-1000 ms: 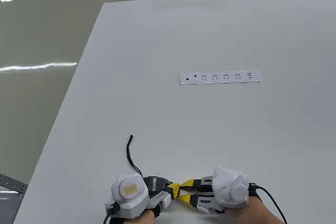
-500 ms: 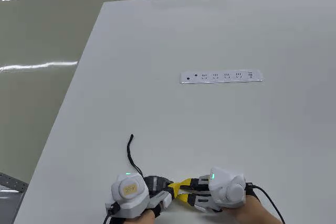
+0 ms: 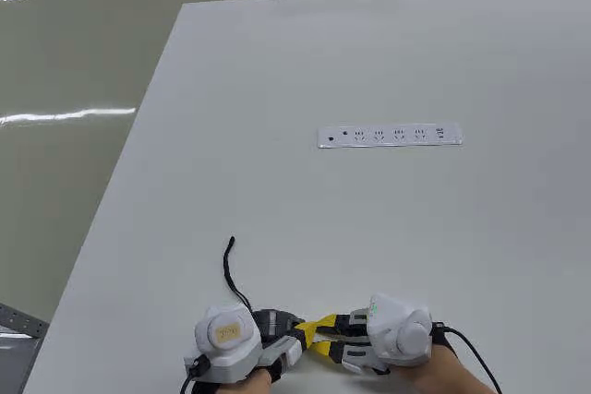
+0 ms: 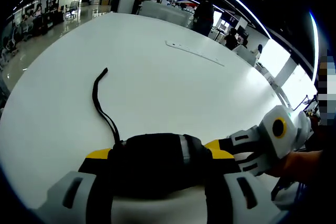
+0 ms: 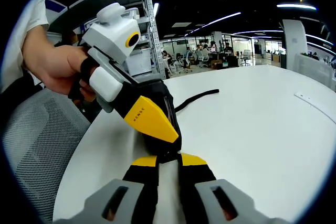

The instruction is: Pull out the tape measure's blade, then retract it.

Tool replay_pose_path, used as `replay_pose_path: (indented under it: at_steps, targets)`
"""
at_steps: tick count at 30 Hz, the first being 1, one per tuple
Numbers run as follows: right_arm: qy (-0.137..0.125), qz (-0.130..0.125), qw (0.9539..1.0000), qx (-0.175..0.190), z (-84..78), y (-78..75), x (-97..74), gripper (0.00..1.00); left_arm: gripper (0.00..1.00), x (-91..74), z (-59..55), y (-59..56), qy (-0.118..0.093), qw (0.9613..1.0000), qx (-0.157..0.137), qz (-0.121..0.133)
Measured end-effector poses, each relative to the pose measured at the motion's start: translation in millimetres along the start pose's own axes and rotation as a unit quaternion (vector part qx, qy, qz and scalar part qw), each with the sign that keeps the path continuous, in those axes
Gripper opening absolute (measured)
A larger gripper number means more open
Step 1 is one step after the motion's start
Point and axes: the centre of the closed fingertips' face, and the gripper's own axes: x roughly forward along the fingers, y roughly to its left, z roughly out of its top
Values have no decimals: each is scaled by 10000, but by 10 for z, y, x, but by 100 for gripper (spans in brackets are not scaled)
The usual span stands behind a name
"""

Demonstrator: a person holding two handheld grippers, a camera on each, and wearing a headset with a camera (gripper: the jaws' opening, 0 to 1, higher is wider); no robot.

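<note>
While none of the blade shows outside the case yet, the job sits at its very first step: getting hold of the blade's end. At six o'clock in the head view, the left gripper (image 3: 284, 335) has its fingers clenched around the black tape measure (image 3: 272, 324) at the near edge of the white counter (image 3: 305, 219). The left gripper view shows the case wedged between the two yellow-tipped fingers, its black strap (image 4: 100, 103) trailing off toward eleven o'clock. On the tape measure's three o'clock side the right gripper (image 3: 325, 336) meets it. In the right gripper view its fingers are drawn close together, tips against the case. Whether they pinch the blade's hook I cannot tell, since the meeting point is hidden. A power strip (image 3: 388, 136) lies well apart toward one o'clock. Next, I judge, the right fingers need a sure bite on the hook. A straight draw toward three o'clock would follow while the left holds the case steady.
</note>
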Motion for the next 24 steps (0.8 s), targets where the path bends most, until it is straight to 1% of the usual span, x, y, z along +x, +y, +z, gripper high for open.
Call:
replay_pose_path:
  at_steps: [2,4,7,10,12,15,17,21,24]
  targets:
    - [17,-4,10000,21,-3,1,1,14,69,-3,3,-2,-20,10000,-5,-19]
    - [19,-23,10000,31,2,1,-7,15,69,9,-4,-5,-13,9999,-33,-106]
    - [17,-93,9999,58,-2,-29,-20,19,70,17,-9,-1,4,9999,-24,-152]
    - [-34,-137,9998,105,40,-45,-59,23,71,26,-49,-8,109,9995,229,-209]
    - [-58,-145,9998,103,43,-56,-70,25,71,19,-61,-13,118,9994,245,-224]
    - [-5,-149,9999,80,37,-47,-96,28,72,12,-69,-16,114,9992,248,-302]
    - [19,-143,9999,84,24,-39,-106,29,74,15,-75,-25,133,9988,317,-353]
    - [35,-156,9998,85,26,-18,-118,33,78,12,-73,-30,93,9986,320,-403]
    - [33,-196,9997,116,20,-32,-126,36,82,1,-65,-39,79,9985,331,-432]
